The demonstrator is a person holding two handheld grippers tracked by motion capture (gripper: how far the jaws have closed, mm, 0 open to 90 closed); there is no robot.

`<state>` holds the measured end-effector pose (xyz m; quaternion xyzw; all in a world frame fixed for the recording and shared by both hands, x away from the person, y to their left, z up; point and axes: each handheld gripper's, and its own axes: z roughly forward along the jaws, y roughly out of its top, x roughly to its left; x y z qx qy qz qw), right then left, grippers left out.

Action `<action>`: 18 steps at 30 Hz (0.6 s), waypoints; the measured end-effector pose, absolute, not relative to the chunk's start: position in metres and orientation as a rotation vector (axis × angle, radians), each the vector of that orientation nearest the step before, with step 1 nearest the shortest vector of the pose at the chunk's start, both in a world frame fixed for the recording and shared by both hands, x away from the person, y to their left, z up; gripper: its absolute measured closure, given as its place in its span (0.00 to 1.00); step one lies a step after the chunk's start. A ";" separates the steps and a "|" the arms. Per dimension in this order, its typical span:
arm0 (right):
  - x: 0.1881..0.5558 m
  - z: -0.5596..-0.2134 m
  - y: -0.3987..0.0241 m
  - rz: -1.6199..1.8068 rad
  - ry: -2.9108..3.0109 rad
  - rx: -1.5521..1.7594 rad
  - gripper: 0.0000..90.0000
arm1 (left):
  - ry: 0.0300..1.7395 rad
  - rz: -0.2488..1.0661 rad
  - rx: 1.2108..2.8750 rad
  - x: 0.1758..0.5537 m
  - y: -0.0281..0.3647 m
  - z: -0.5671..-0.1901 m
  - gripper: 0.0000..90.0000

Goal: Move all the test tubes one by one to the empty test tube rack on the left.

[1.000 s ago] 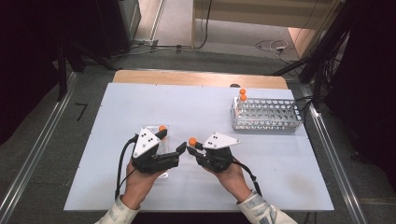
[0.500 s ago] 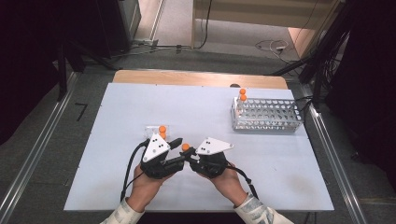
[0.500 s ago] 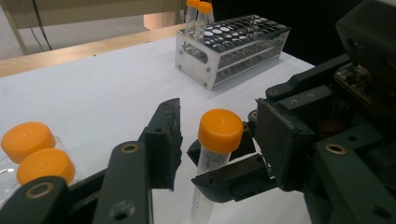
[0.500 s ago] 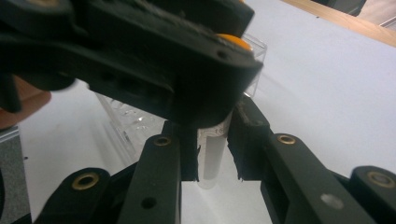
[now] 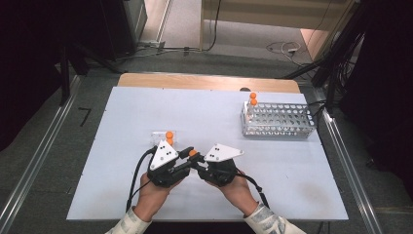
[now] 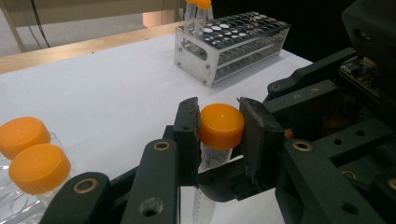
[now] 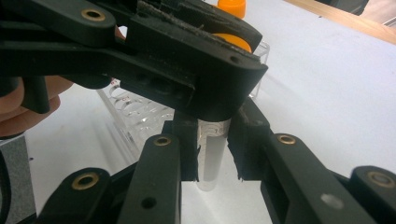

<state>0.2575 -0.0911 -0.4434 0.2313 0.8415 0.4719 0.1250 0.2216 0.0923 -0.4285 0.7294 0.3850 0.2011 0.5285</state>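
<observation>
A clear tube (image 7: 212,161) with an orange cap (image 6: 220,123) stands upright between my two grippers, just above the white table (image 5: 122,112). My left gripper (image 6: 219,127) is shut on the cap, its jaws having just been closing with the cap between them. My right gripper (image 7: 212,156) is shut on the tube's body below the cap. In the high view the left gripper (image 5: 187,157) and right gripper (image 5: 196,163) meet at the cap (image 5: 193,152) near the table's front middle.
Two more orange-capped tubes (image 5: 169,137) sit in a small clear holder (image 6: 18,200) just behind my left gripper. A metal tube rack (image 5: 277,120) stands at the back right with two capped tubes (image 5: 253,99) in its far left corner.
My left gripper has turned in towards the right one and its jaws have closed on the orange cap. The right gripper has kept its hold on the tube.
</observation>
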 end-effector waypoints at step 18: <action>0.259 -0.443 -0.091 1.337 2.492 0.679 0.23 | 0.941 0.461 1.648 0.219 0.119 -0.406 0.77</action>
